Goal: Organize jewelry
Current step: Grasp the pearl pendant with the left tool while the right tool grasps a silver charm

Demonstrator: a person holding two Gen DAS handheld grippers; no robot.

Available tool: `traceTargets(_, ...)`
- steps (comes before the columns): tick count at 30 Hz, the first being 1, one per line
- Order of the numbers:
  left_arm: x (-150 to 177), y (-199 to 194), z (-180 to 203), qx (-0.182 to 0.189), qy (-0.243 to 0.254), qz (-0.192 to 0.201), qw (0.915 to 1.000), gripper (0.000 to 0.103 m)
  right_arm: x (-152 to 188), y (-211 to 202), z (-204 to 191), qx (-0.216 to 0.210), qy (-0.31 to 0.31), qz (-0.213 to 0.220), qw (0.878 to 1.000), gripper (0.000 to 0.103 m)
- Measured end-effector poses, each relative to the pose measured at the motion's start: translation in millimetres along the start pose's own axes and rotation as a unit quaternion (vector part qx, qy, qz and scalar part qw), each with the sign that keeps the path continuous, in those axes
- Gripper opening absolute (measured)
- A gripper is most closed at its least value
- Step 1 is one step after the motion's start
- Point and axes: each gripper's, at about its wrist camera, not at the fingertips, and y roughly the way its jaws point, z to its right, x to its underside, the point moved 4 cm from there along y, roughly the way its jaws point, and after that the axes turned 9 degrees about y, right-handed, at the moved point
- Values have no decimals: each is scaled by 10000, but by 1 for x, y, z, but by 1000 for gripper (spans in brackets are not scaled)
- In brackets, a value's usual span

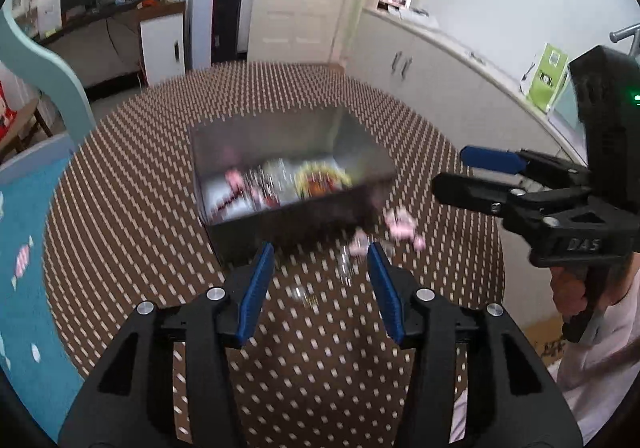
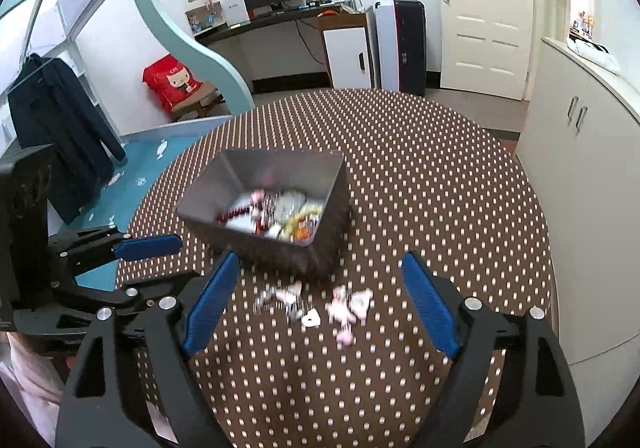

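A grey metal box (image 1: 224, 152) (image 2: 212, 188) sits on the round polka-dot table and holds several jewelry pieces (image 1: 280, 180) (image 2: 280, 212). Loose pink and silver jewelry (image 1: 400, 226) (image 2: 344, 308) lies on the cloth just in front of the box. My left gripper (image 1: 320, 276) is open and empty, just before the box's near wall; it also shows in the right wrist view (image 2: 164, 260). My right gripper (image 2: 320, 300) is open and empty over the loose pieces; it also shows in the left wrist view (image 1: 452, 168). Both views are motion-blurred.
The table (image 2: 440, 188) has a brown cloth with white dots. A white cabinet (image 2: 580, 168) stands to the right, a teal bed frame (image 2: 180, 36) and blue floor mat to the left, and a desk and door behind.
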Motion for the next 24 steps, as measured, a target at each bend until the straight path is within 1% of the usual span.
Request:
traceTargets(3,12,13,-2,15,-151,-194,9997,49,9,4,-2,15,-45,-57,10000,80)
traceTargets(6,20,23,-2,89,-229,-289,9993,43,17,9,-4,-30,-82,-144,9999,80)
traceTargets(8,22,30,-3,55,-260,-335,9991,39,20,11,-6,-46,-124,-175,9998,80)
traceTargets(11,25,42,-4,-41,-325,-463,9984,29,24,12,-10,-74,-165,-209,9996,80)
traceTargets(12,27,45,-4,-55,-344,-517,9981,24,25,13,-11,-95,-170,-218,9996,80)
traceTargets(13,28,47,-5,-98,-335,-515,9981,19,25,13,-12,-111,-178,-222,9995,80)
traceTargets(14,29,47,-4,-148,-304,-499,9982,16,26,13,-14,-118,-203,-227,9995,80)
traceTargets(15,29,48,-5,-124,-330,-479,9982,16,27,14,-16,-109,-233,-227,9994,80)
traceTargets(16,29,48,-7,-95,-399,-452,9981,11,28,14,-17,-109,-245,-225,9994,80)
traceTargets(18,32,47,-12,-190,-492,-431,9977,11,28,17,-20,-194,-229,-263,9992,71)
traceTargets(19,34,43,-17,-245,-532,-400,9975,11,28,18,-23,-265,-233,-282,9990,68)
traceTargets(21,36,33,-27,-297,-676,-310,9968,11,28,24,-35,-480,-304,-358,9977,58)
traceTargets(22,37,27,-32,-316,-746,-251,9964,11,28,30,-42,-535,-345,-411,9971,55)
traceTargets(24,39,18,-40,-412,-836,-163,9955,11,28,42,-56,-651,-442,-534,9955,43)
